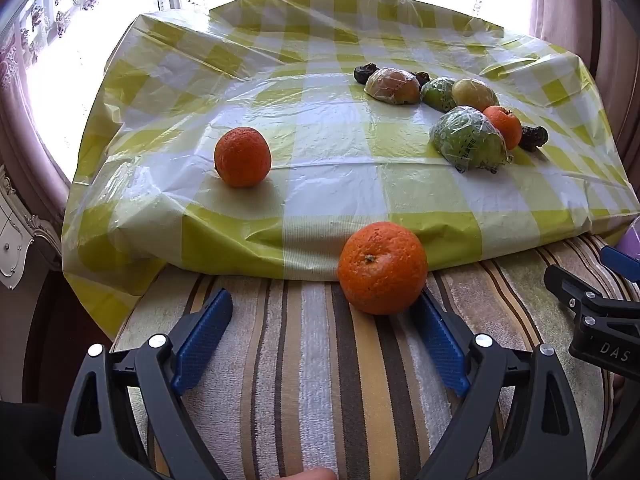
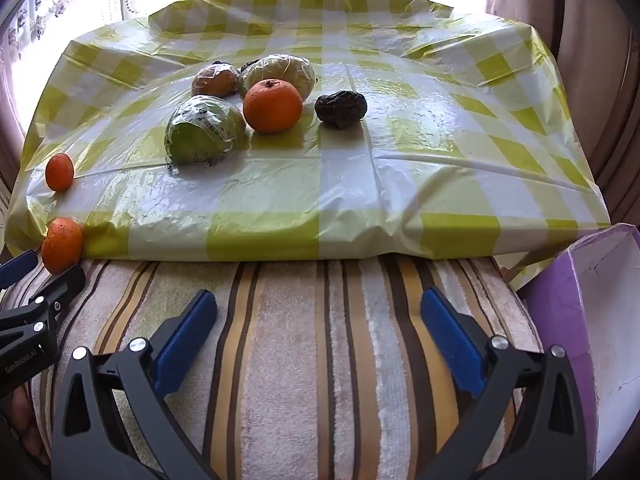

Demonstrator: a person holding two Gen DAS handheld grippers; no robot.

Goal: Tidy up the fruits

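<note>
Now the left gripper (image 1: 322,338) has its jaws wide apart, holding nothing. One orange (image 1: 242,157) sits alone near the left edge of the checked cloth (image 1: 320,152). A second orange (image 1: 382,268) rests on the striped towel (image 1: 304,380), against the cloth's front edge, just ahead of the jaws and touching the right one. A bump could roll it away. The right gripper (image 2: 319,338) is wide apart too, empty, well back from the fruit pile (image 2: 240,100).
</note>
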